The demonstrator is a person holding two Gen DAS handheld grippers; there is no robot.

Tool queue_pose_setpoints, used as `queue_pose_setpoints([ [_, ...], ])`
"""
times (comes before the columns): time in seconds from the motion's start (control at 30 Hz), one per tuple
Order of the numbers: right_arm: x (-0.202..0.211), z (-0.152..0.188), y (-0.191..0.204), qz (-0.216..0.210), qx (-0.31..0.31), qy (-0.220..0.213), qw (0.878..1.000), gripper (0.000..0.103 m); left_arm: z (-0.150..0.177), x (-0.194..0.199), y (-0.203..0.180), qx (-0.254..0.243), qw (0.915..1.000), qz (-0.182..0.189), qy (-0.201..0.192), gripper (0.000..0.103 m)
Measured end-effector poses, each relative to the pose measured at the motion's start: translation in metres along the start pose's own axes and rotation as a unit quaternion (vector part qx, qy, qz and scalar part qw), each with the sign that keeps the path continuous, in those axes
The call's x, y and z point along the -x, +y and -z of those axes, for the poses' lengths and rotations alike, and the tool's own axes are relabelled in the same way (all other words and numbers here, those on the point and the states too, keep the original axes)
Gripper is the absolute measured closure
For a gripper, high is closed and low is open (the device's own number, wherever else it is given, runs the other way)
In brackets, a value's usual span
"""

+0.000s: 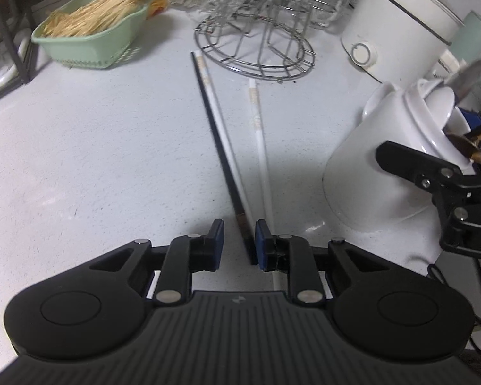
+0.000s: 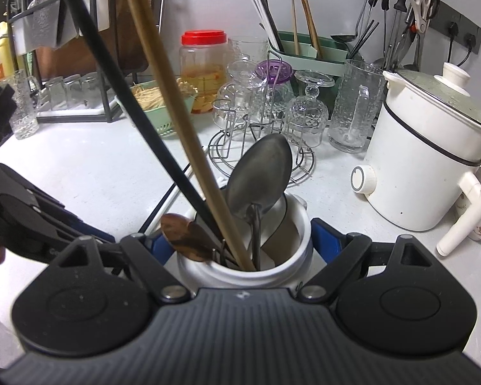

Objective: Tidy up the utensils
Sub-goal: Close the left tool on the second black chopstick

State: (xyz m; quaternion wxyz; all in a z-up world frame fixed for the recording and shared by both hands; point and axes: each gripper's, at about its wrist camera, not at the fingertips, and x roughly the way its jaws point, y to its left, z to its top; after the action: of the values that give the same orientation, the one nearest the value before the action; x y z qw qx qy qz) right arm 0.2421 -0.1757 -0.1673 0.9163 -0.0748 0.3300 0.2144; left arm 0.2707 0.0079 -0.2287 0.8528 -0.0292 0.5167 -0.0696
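L gripper (image 1: pixel 239 240) straddles chopstick (image 1: pixel 227 173); R gripper (image 2: pixel 243 240) clamps holder (image 2: pixel 291 224).

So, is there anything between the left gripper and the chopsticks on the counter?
Nothing visible. The left gripper already has the dark chopstick between its pads, one pad beside it, a gap at the other. The white chopstick lies just outside.

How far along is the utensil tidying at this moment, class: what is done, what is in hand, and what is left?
Done: the white holder already contains spoons and long sticks, and the right tool clamps it steady. In hand: the left tool straddles the near end of the black chopstick, its pads not visibly pressing yet. Left: that chopstick and the white chopstick beside it still lie on the counter.
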Motion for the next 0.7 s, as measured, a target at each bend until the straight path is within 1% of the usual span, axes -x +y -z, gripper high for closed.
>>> queue_pose_setpoints([
  [0.03, 0.000, 0.000, 0.000, 0.000, 0.000, 0.000, 1.000, 0.015, 0.000, -0.002, -0.003, -0.009, 0.9999, -0.007, 0.002, 0.078],
  [0.17, 0.001, 0.000, 0.001, 0.004, -0.002, 0.001, 1.000, 0.015, -0.002, -0.005, -0.007, -0.023, 0.9996, -0.016, 0.004, 0.078],
  [0.27, 0.000, 0.000, 0.001, 0.005, -0.004, 0.001, 1.000, 0.015, -0.001, -0.004, -0.005, -0.020, 0.9996, -0.018, 0.007, 0.083],
  [0.4, 0.001, 0.000, 0.002, 0.007, -0.005, 0.000, 1.000, 0.014, 0.001, -0.002, 0.002, -0.003, 1.0000, 0.000, 0.005, 0.084],
  [0.53, 0.000, 0.000, 0.003, 0.012, -0.007, -0.002, 1.000, 0.014, 0.005, 0.001, 0.005, 0.003, 1.0000, 0.005, -0.002, 0.084],
  [0.63, 0.001, 0.000, 0.004, 0.015, -0.009, -0.003, 1.000, 0.014, 0.007, -0.001, 0.002, -0.011, 0.9999, -0.001, -0.010, 0.084],
  [0.7, 0.001, 0.000, 0.004, 0.016, -0.008, -0.002, 1.000, 0.014, 0.009, 0.000, -0.002, -0.022, 0.9996, -0.012, -0.016, 0.084],
])
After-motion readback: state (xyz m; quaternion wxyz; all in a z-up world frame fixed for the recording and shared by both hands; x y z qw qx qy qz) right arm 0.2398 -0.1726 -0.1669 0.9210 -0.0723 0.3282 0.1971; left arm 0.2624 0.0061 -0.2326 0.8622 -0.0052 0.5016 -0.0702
